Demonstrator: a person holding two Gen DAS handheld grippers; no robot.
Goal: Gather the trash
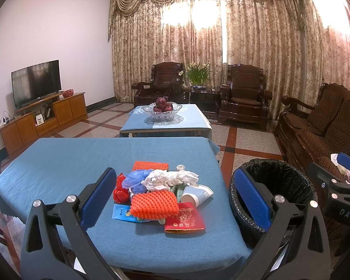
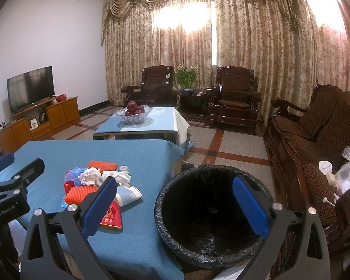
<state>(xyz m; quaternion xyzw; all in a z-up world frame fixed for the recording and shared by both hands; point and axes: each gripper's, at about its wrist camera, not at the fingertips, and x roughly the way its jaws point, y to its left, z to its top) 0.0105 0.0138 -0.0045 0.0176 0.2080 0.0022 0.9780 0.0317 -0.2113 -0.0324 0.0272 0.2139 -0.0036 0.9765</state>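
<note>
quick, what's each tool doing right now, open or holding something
Left tool: open, holding nothing, above the trash pile.
Right tool: open, holding nothing, beside the bin.

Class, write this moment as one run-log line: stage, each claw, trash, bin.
stage: start | left claw: open, empty | right claw: open, empty | trash pile: on table | bin: beside table, nothing visible inside

Two orange foam nets, one red envelope, one paper cup, one bin, two armchairs, one television, one fruit bowl.
</note>
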